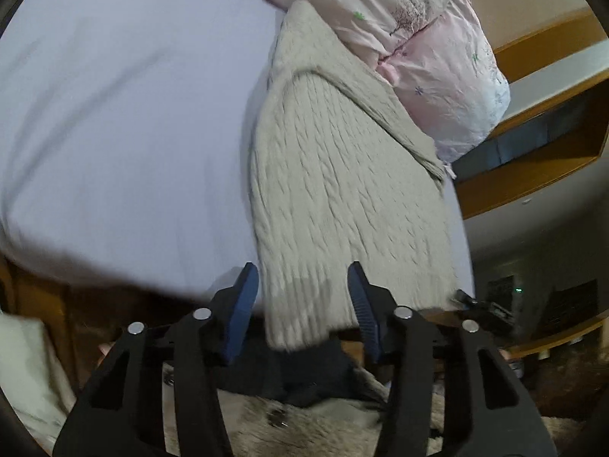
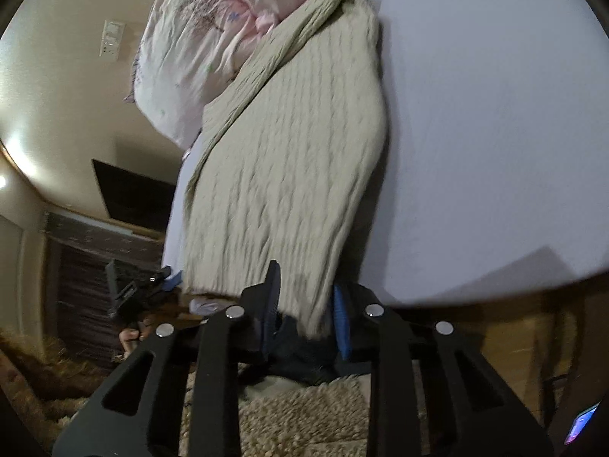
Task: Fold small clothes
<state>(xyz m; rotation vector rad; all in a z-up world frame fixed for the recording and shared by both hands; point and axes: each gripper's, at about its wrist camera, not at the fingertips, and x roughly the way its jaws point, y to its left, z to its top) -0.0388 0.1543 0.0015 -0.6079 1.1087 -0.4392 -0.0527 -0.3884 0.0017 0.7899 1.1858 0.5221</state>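
Note:
A cream cable-knit sweater (image 1: 335, 175) lies on the white bed sheet (image 1: 125, 125), its ribbed hem hanging over the bed's near edge. It also shows in the right wrist view (image 2: 281, 160). My left gripper (image 1: 302, 297) is open, its blue pads either side of the hem's left corner, not closed on it. My right gripper (image 2: 306, 301) has its blue pads around the hem's right corner; the jaws stand narrow with cloth between them, but the grip is not clearly shown. The other gripper (image 2: 133, 289) shows at the left of the right wrist view.
A pink floral pillow (image 1: 430, 45) lies against the sweater's far end, and shows in the right wrist view (image 2: 198, 49). A shaggy beige rug (image 2: 304, 419) covers the floor below. Wooden furniture (image 1: 533, 160) stands beyond the bed. A dark screen (image 2: 133, 194) hangs on the wall.

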